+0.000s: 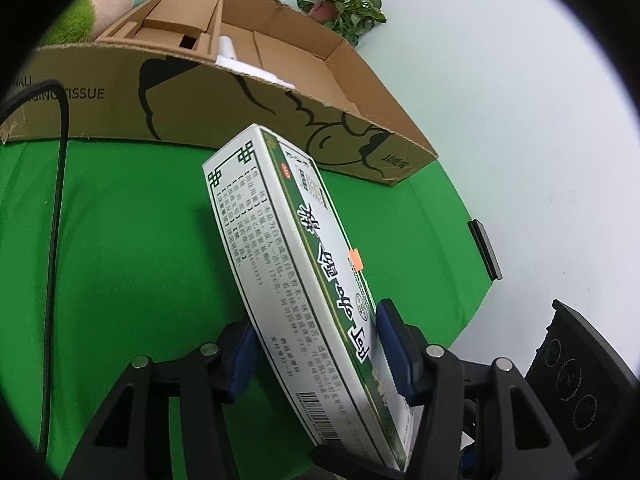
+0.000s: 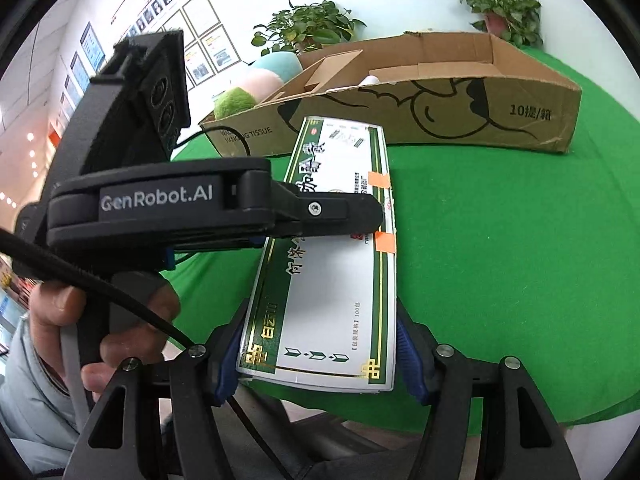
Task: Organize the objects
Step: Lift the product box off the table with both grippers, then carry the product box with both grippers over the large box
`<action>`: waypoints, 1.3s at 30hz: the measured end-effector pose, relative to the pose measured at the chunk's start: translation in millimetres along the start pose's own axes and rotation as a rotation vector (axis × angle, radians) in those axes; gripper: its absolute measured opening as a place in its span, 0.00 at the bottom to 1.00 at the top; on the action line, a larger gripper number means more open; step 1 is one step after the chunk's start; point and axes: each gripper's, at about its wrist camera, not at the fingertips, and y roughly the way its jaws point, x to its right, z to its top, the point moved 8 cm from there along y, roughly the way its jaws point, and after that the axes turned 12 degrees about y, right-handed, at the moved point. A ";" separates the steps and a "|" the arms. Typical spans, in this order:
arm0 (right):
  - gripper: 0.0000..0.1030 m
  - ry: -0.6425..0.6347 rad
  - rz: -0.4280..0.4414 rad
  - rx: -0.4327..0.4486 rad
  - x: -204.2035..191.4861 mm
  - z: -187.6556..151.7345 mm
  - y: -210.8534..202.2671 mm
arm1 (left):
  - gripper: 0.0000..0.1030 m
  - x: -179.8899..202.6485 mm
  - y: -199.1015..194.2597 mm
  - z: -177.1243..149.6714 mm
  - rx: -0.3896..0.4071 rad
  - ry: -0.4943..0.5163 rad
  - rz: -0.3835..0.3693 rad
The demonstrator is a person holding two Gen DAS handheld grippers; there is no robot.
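Note:
A long white and green medicine box with orange tape tabs is held above the green table. My left gripper is shut on it across its thin sides. In the right wrist view the same box lies flat between my right gripper's blue pads, which sit at its near end beside both long edges; whether they press it is unclear. The left gripper clamps the box's middle from the left. A large open cardboard box stands behind, also seen in the right wrist view.
Inside the cardboard box are a smaller brown carton and a white item. Potted plants and a plush toy stand behind it. A black cable hangs at left. A dark flat object lies at the table's right edge.

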 end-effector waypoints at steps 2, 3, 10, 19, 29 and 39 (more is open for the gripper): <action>0.59 -0.012 -0.015 0.007 0.4 -1.9 -3.1 | 0.49 6.3 -1.7 2.4 0.003 0.015 -0.011; 0.59 -0.017 -0.021 0.012 -0.4 -1.5 -3.7 | 0.48 8.6 -3.3 2.5 0.004 0.021 -0.012; 0.58 -0.020 -0.048 0.043 1.3 2.3 -11.6 | 0.43 30.8 -11.4 14.3 0.029 0.082 -0.029; 0.58 -0.033 -0.060 0.191 -0.3 44.1 -38.0 | 0.41 66.9 -32.0 66.4 0.092 0.235 0.014; 0.58 -0.084 -0.075 0.393 -9.6 149.5 -84.6 | 0.41 123.0 -65.2 165.6 0.220 0.411 0.037; 0.58 -0.112 -0.088 0.433 -11.7 238.8 -103.3 | 0.41 134.7 -84.5 237.2 0.255 0.402 0.016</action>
